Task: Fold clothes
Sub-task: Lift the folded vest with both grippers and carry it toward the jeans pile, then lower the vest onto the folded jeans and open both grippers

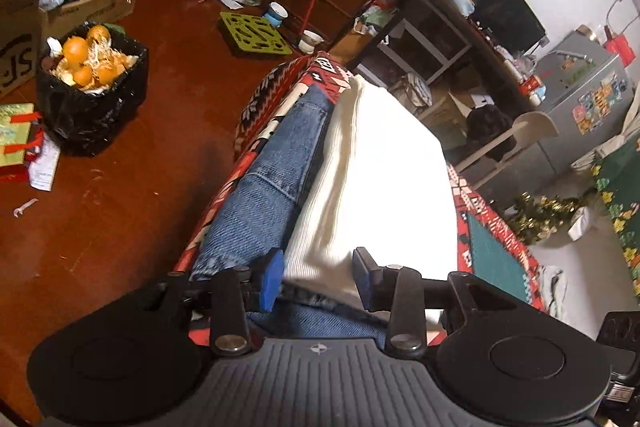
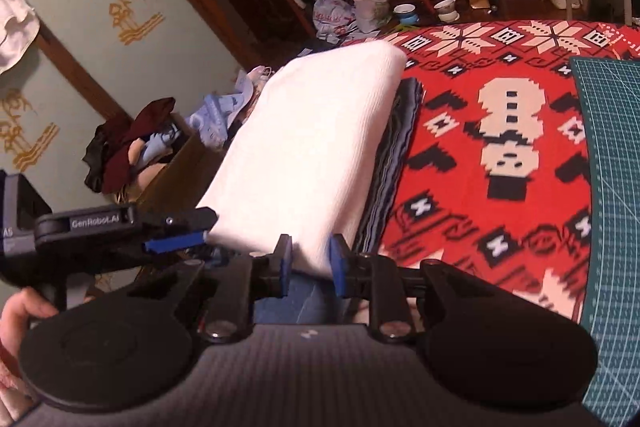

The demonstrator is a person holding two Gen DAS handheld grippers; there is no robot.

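1. A folded white garment (image 1: 380, 183) lies on top of folded blue jeans (image 1: 264, 195), both on a worktop covered by a red patterned cloth (image 2: 480, 155).
2. In the left wrist view the jeans stick out from under the white garment on its left side and along the near edge.
3. The left claw (image 1: 318, 277) stands partly open; the near edge of the white garment sits between its blue pads (image 1: 270, 279), but the pads do not press on it.
4. The right claw (image 2: 310, 267) is narrow, and its blue pads (image 2: 338, 267) close on the near corner of the white garment.
5. In the right wrist view the left claw appears at the left edge, beside the same near edge of the garment, with a hand (image 2: 24, 311) below it.
6. A green cutting mat (image 2: 612, 187) lies on the cloth, to the right of the garments.
7. On the floor to the left stands a black-lined bin (image 1: 92, 95) with oranges in it.
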